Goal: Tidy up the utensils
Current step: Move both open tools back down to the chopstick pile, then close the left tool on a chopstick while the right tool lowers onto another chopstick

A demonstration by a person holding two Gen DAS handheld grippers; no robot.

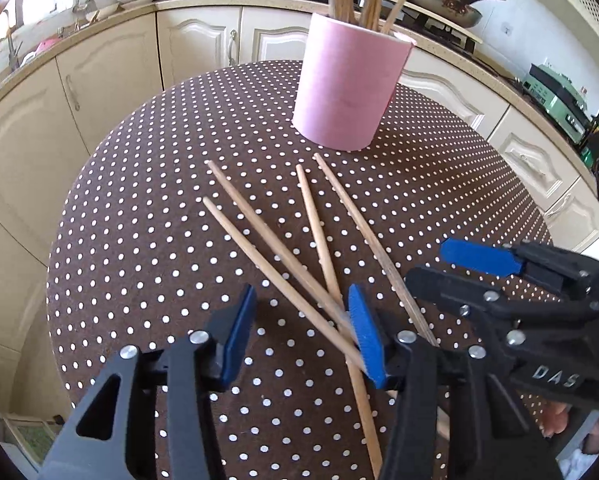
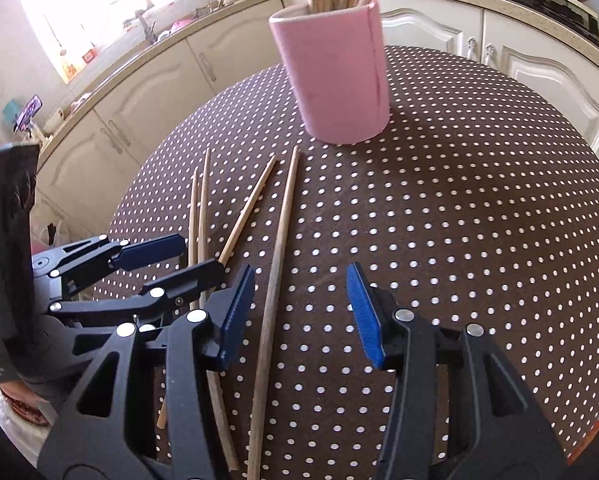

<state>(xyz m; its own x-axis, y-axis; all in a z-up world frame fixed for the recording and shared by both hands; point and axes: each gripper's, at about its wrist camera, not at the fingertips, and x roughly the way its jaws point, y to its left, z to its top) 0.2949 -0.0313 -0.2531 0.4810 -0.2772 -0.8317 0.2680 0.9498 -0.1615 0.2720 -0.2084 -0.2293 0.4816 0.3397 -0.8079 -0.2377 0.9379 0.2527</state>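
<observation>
Lying loose on the polka-dot tablecloth (image 1: 139, 240), four slender, pale wooden chopsticks (image 1: 275, 248) taper toward the far end; two of them cross near the left gripper (image 1: 301, 328), whose jaws stand apart with nothing clamped. Beyond them a pink cylindrical holder (image 1: 345, 84) stands upright, containing more chopsticks. The right gripper (image 2: 301, 312) is likewise spread wide, straddling the rightmost chopstick (image 2: 277, 256) without touching it.
</observation>
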